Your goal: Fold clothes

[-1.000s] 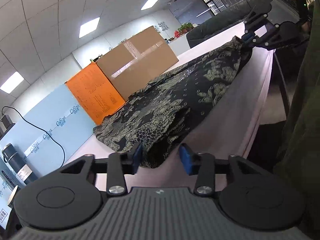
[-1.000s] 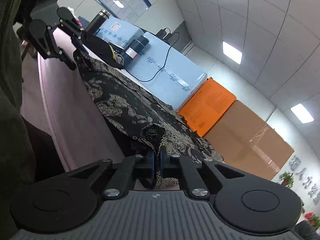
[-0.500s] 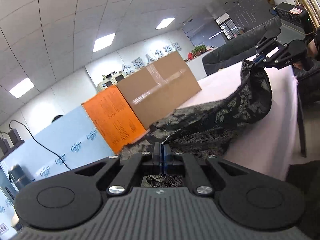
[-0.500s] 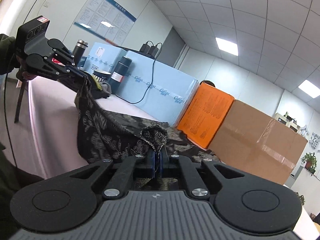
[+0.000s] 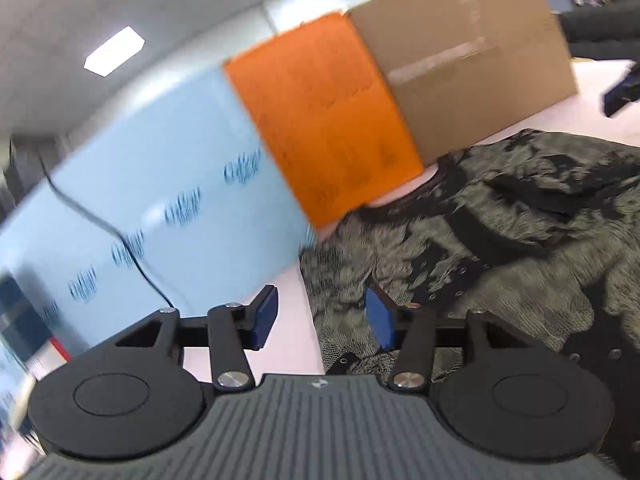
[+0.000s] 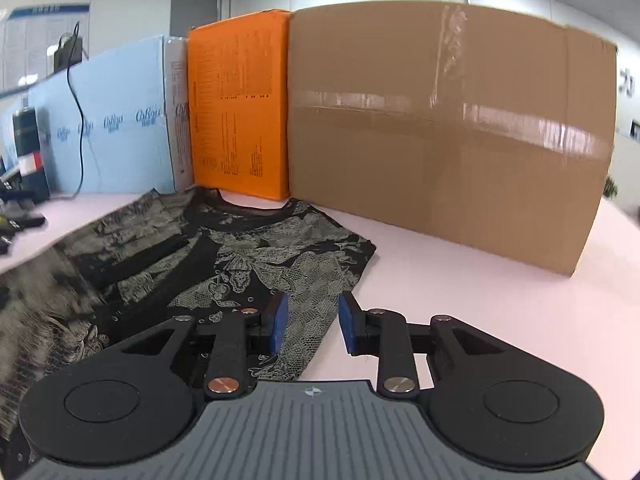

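A black garment with a pale lace pattern (image 6: 224,264) lies folded on the pink table (image 6: 460,300), its neckline toward the boxes. It also shows in the left wrist view (image 5: 500,240), blurred. My left gripper (image 5: 322,316) is open and empty, over the garment's left edge. My right gripper (image 6: 311,322) is open and empty, with the garment's right edge lying between its blue pads (image 6: 279,322).
A large brown cardboard box (image 6: 448,132), an orange box (image 6: 240,104) and a light blue box (image 6: 120,120) stand in a row just behind the garment. A black cable (image 6: 80,100) hangs over the blue box. Dark bottles (image 6: 28,148) stand at the far left.
Both grippers carried the garment's hem up and over toward the boxes, then let go and opened. The garment now lies doubled on the table.
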`<state>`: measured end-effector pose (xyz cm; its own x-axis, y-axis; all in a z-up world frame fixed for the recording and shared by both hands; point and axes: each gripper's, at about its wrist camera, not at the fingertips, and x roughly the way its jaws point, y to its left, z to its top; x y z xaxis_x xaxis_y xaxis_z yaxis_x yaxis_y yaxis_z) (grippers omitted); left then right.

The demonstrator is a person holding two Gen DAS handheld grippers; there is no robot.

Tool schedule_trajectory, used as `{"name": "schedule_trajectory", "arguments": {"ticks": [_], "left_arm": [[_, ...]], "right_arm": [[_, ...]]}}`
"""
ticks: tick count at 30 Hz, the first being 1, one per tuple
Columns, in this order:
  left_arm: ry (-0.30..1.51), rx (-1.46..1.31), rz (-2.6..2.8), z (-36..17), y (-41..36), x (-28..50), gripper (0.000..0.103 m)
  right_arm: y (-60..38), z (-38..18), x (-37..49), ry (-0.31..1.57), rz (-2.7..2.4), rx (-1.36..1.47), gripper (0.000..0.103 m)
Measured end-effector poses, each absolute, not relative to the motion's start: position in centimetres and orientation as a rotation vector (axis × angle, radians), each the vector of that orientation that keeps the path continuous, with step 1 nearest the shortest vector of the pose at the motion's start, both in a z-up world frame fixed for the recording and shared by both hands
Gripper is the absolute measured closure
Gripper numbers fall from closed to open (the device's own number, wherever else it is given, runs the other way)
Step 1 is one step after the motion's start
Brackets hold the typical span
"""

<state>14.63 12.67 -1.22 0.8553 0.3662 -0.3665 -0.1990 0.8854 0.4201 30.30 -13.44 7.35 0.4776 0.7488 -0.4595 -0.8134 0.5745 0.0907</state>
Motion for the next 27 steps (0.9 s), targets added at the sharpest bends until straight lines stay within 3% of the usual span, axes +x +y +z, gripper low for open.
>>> {"name": "schedule_trajectory", "arguments": {"ticks": [1, 3, 5, 7, 17, 18, 19, 20, 21, 24, 27], "left_arm": [[0.464, 0.342, 0.296, -1.6, 13.3, 14.7, 0.047], [0.481, 0.274, 0.301, -2.3, 14.4, 14.4, 0.030], [0.473, 0.236, 0.322, -1.7, 15.1, 13.8, 0.029], [0.445, 0.198, 0.278, -1.0, 15.5, 12.5, 0.021], [0.544, 0.091, 0.096, -1.7, 15.9, 11.1, 0.019], [0.546, 0.100, 0.095, -1.9, 15.7, 11.1, 0.023], [0.546, 0.106, 0.092, -2.0, 15.6, 11.1, 0.033], [0.543, 0.106, 0.085, -2.0, 15.5, 11.1, 0.065], [0.540, 0.106, 0.078, -2.0, 15.5, 11.0, 0.087], [0.544, 0.111, 0.067, -2.2, 15.3, 11.1, 0.103], [0.536, 0.108, 0.074, -2.1, 15.3, 11.0, 0.103]], "right_arm": [[-13.8, 7.1, 30.0, 0.510, 0.999, -0.116, 0.053], [-14.4, 6.8, 28.9, 0.545, 1.059, -0.090, 0.053], [-15.0, 6.6, 27.8, 0.563, 1.087, -0.073, 0.053], [-15.3, 6.7, 27.2, 0.575, 1.117, -0.032, 0.053], [-14.3, 5.7, 25.2, 0.627, 1.150, -0.075, 0.052], [-14.0, 5.7, 24.8, 0.612, 1.150, -0.107, 0.061], [-13.7, 5.8, 24.3, 0.600, 1.157, -0.141, 0.083], [-13.4, 6.0, 23.7, 0.581, 1.156, -0.173, 0.092], [-13.1, 6.1, 23.1, 0.556, 1.155, -0.202, 0.095], [-12.9, 6.7, 22.0, 0.494, 1.168, -0.222, 0.096], [-13.1, 7.5, 21.4, 0.436, 1.164, -0.225, 0.097]]}}
